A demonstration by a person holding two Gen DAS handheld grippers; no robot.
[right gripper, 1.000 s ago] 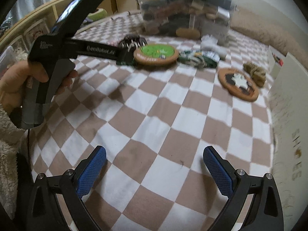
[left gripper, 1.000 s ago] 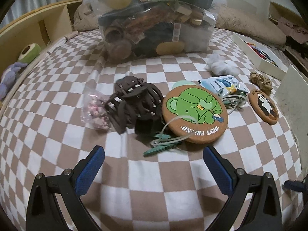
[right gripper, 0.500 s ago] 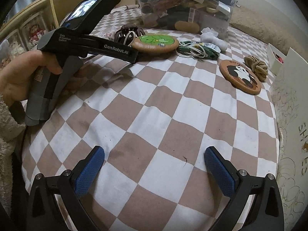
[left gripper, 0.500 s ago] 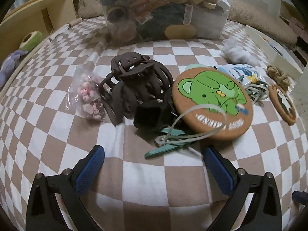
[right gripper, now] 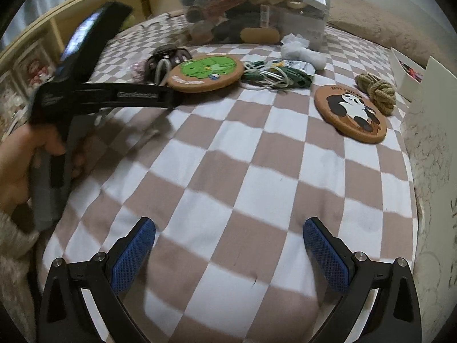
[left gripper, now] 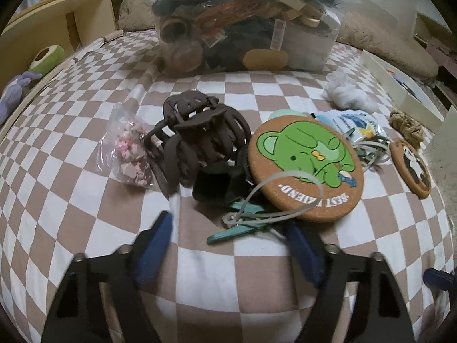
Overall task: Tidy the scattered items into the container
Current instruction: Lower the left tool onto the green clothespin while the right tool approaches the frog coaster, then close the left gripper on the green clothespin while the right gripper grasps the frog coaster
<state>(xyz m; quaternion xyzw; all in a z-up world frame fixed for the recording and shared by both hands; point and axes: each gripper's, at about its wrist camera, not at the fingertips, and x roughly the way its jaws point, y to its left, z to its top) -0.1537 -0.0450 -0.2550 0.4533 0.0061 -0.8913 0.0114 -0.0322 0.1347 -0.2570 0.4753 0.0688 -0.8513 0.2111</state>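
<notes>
A clear plastic container [left gripper: 245, 28], full of items, stands at the back of the checkered bed; it also shows in the right wrist view [right gripper: 257, 8]. In front of it lie brown claw hair clips [left gripper: 197, 137], a black clip [left gripper: 220, 183], a bag of pink beads [left gripper: 128, 151], a green bear coaster [left gripper: 305, 165], teal clips with a white band [left gripper: 245, 223], a panda coaster [right gripper: 350, 113] and a rope knot [right gripper: 377, 91]. My left gripper [left gripper: 228, 243] is open, low over the bed, its blurred fingers either side of the teal clips. My right gripper [right gripper: 228, 248] is open and empty over bare bedding.
A white cloth wad [left gripper: 345, 91], a blue-white packet [left gripper: 348, 123] and tangled cords [right gripper: 271, 74] lie right of the bear coaster. A white box [right gripper: 434, 143] stands at the right edge. A wooden shelf [left gripper: 57, 25] and an avocado toy [left gripper: 47, 58] are at the left.
My left gripper has moved forward and down toward the clip pile, and its fingers have drawn closer together. The right gripper has shifted slightly forward and stays open.
</notes>
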